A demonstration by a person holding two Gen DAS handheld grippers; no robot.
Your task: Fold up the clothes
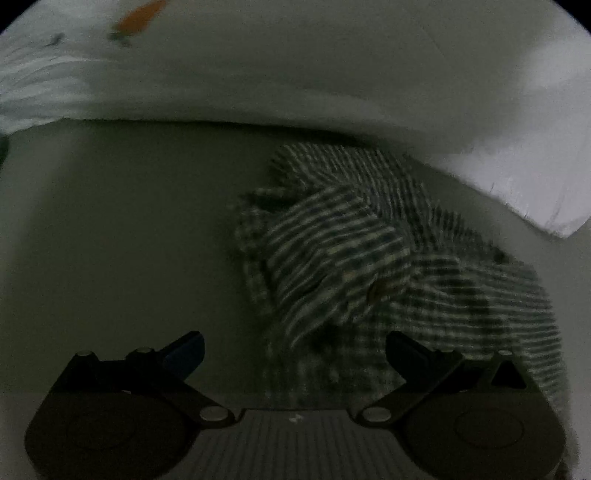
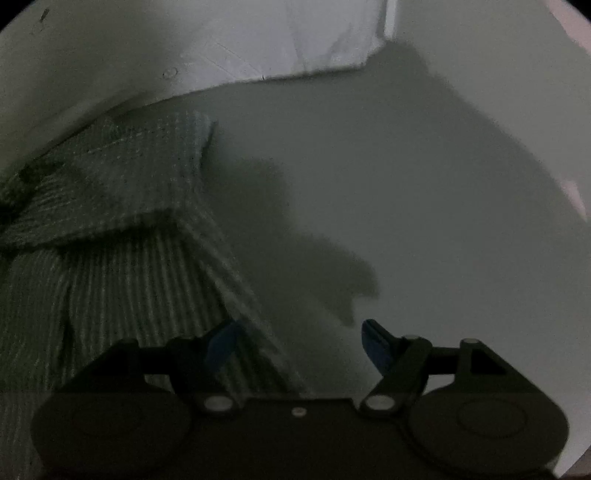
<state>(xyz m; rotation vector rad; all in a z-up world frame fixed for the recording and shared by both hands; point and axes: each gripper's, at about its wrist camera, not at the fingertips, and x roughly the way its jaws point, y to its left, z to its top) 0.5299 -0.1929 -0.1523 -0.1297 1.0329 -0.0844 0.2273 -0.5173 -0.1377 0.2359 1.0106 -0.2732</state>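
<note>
A dark green and white striped garment [image 1: 354,258] lies crumpled on a pale table in the left wrist view, right of centre. My left gripper [image 1: 295,350] is open just above its near edge, holding nothing. In the right wrist view the same garment [image 2: 110,229] lies flatter at the left, with a folded flap on top. My right gripper [image 2: 299,343] is open over the garment's right edge, its left fingertip [image 2: 221,343] above the cloth and its right fingertip [image 2: 376,343] above bare table. The scene is dim.
The pale table [image 1: 110,240] ends at a white wall [image 1: 295,74] close behind the garment. A blurred orange mark [image 1: 140,16] shows at the top left. In the right wrist view the wall [image 2: 258,44] meets a corner [image 2: 388,33], with bare table [image 2: 424,203] to the right.
</note>
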